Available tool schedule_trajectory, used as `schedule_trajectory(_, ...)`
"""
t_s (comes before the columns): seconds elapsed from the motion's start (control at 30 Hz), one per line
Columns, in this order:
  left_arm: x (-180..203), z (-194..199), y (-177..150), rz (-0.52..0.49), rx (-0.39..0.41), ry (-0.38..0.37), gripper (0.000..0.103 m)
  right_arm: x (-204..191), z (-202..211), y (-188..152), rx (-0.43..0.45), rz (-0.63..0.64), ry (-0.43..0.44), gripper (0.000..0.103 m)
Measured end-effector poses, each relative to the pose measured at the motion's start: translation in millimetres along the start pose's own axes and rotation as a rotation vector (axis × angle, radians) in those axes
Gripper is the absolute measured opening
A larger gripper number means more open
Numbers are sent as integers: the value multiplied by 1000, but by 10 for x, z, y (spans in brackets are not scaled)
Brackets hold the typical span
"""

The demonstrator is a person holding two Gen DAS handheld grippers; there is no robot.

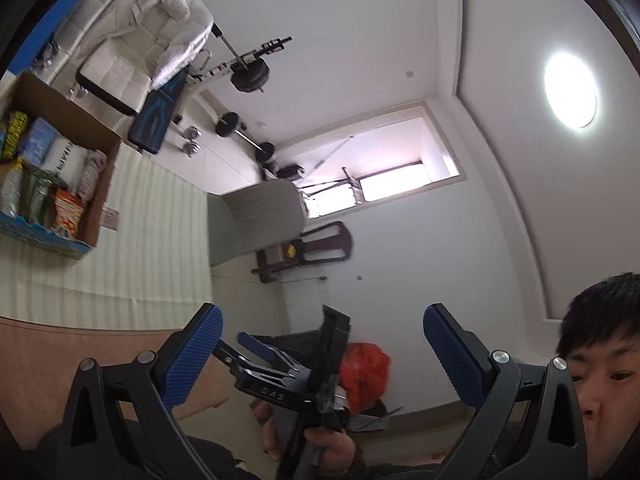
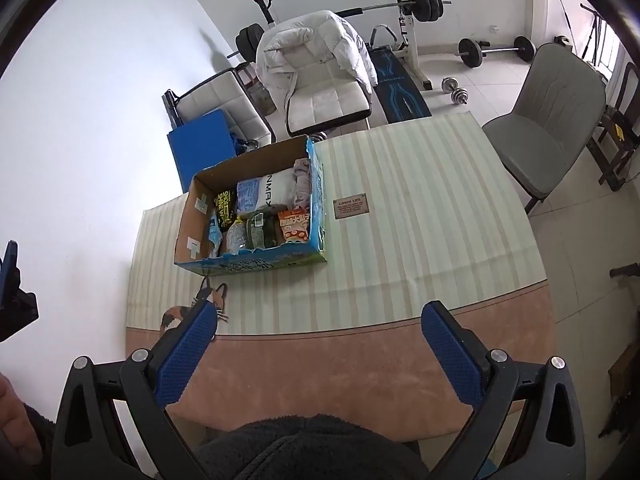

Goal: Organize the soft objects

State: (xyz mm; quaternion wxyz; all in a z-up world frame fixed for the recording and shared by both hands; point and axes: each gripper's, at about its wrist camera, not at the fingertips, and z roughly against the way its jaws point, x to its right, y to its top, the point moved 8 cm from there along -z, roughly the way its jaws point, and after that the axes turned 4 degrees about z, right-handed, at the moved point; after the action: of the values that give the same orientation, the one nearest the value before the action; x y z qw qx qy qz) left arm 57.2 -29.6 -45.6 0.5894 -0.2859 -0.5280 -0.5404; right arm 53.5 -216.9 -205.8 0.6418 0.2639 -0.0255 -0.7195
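Note:
A cardboard box (image 2: 188, 220) with a blue printed outside stands on the striped table cloth (image 2: 400, 220). It is packed with soft packs, a white roll, a folded cloth and snack bags. The box also shows at the far left of the left wrist view (image 1: 100, 136). My right gripper (image 2: 320, 344) is open and empty, above the table's near edge, well short of the box. My left gripper (image 1: 320, 344) is open and empty, tilted up toward the wall and ceiling. The right gripper's body (image 1: 288, 376) shows between its fingers.
A grey chair (image 2: 536, 120) stands at the table's right side. A white chair with a white puffer jacket (image 2: 320, 60) stands behind the table. A weight bench and barbells (image 2: 416, 0) stand further back. A small label plate (image 2: 351, 205) lies right of the box.

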Motion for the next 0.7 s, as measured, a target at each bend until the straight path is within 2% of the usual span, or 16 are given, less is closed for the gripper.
schedule_trajectory(0.07,-24,40,54,-97,89,201,103,32,-55,-24,-3,13,-8,103)
schedule_trajectory(0.2,-323,85,147,-349,278,834,103,272,-368,-63,-16,40,-54,103)
schedule_trajectory(0.23,-460,47,137,-391,290,956,103,333,-493,-71,-23,45,-72,103)
schedule_trajectory(0.27,-617,-14,115,-420,286,1027,103,410,-655,-94,-44,49,-96,103)
schedule_trajectory(0.33,-1078,-108,22,-402,258,1119,103,537,-1097,-176,-94,52,-126,103)
schedule_trajectory(0.43,-2005,-239,-204,-290,195,1211,103,709,-1817,-361,-163,57,-112,103)
schedule_trajectory(0.53,-2838,-421,-554,-196,85,1336,103,813,-2573,-645,-207,86,-128,103)
schedule_trajectory(0.63,-3455,-531,-866,-171,-19,1442,103,766,-3186,-896,-224,125,-130,103)
schedule_trajectory(0.7,-3763,-583,-997,-177,-79,1491,103,632,-3472,-997,-195,173,-142,103)
